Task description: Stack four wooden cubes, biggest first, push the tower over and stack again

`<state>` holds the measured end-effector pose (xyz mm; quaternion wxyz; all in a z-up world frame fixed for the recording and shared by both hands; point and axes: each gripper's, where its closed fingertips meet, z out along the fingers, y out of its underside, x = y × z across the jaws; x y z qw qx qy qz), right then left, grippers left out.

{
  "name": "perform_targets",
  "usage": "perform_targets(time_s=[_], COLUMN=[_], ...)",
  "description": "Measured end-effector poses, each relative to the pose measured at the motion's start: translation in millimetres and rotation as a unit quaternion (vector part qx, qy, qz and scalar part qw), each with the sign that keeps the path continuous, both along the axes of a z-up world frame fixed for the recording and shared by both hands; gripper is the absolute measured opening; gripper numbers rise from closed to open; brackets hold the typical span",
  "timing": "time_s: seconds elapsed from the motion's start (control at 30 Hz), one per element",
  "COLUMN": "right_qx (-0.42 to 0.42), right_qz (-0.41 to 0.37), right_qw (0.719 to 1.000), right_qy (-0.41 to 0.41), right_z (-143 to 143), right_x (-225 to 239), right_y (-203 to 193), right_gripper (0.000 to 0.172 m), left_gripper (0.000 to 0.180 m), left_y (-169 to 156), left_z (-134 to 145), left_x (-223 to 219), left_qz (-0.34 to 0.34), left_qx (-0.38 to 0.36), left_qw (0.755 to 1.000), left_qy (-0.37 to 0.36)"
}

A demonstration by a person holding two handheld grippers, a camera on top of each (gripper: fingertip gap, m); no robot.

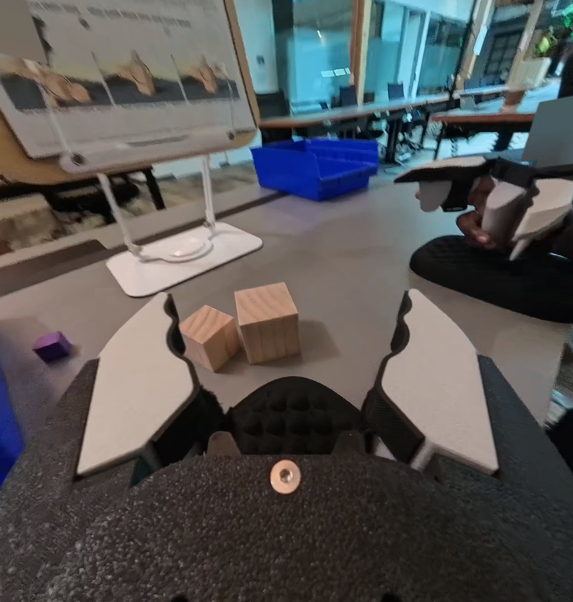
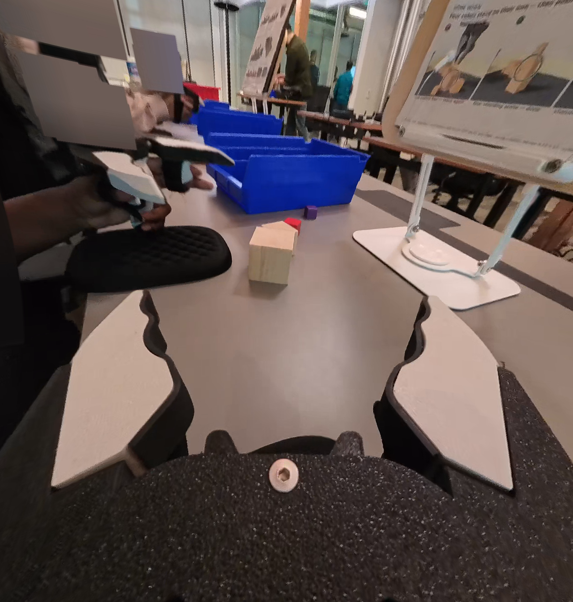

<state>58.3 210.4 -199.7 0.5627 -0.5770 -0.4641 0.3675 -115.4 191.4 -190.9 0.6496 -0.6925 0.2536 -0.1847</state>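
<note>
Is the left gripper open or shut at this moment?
Open. The left gripper has its fingers spread wide around two wooden blocks on the table, without pressing on them.

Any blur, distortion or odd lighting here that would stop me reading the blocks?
Left wrist view: the two wooden blocks are sharp enough, the instruction board is smeared, the edges bow from the wide lens. Right wrist view: the larger wooden block casts a soft shadow, the far background is blurred, grey patches cover parts.

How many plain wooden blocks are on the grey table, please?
2. The taller block stands upright on the grey table; the smaller block sits tilted against its left side, between the open left claw's fingers. Others may be hidden.
</note>
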Motion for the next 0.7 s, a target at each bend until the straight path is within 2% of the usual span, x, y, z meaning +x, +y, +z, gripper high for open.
perform_targets(time_s=[0.1, 0.17, 0.3, 0.47, 0.6, 0.7], right_qx=[-0.009, -0.006, 0.010, 0.027, 0.027, 0.029], right_qz=[-0.011, -0.012, -0.018, -0.023, -0.023, -0.023], right_qw=[1.000, 1.000, 1.000, 0.999, 0.999, 0.999], right_qy=[0.019, 0.023, 0.005, -0.018, -0.018, -0.017], right_z=[1, 3, -1, -6, -6, -6], right_x=[4, 5, 2, -1, -1, -1], right_y=[4, 4, 2, 1, 0, 0], right_gripper=[0.144, 0.144, 0.144, 0.144, 0.142, 0.141], left_gripper=[0.107, 0.097, 0.078, 0.081, 0.082, 0.073], left_y=[10, 20, 35, 62, 63, 64], left_z=[-2, -14, -49, -62, -76, -79], left_x=[9, 12, 13, 11, 17, 20], left_qz=[-0.029, -0.037, -0.049, -0.005, -0.013, -0.021], left_qx=[-0.061, -0.123, -0.278, -0.313, -0.342, -0.344], left_qw=[0.997, 0.988, 0.938, 0.914, 0.901, 0.900], left_qy=[0.026, 0.084, 0.203, 0.258, 0.265, 0.268])
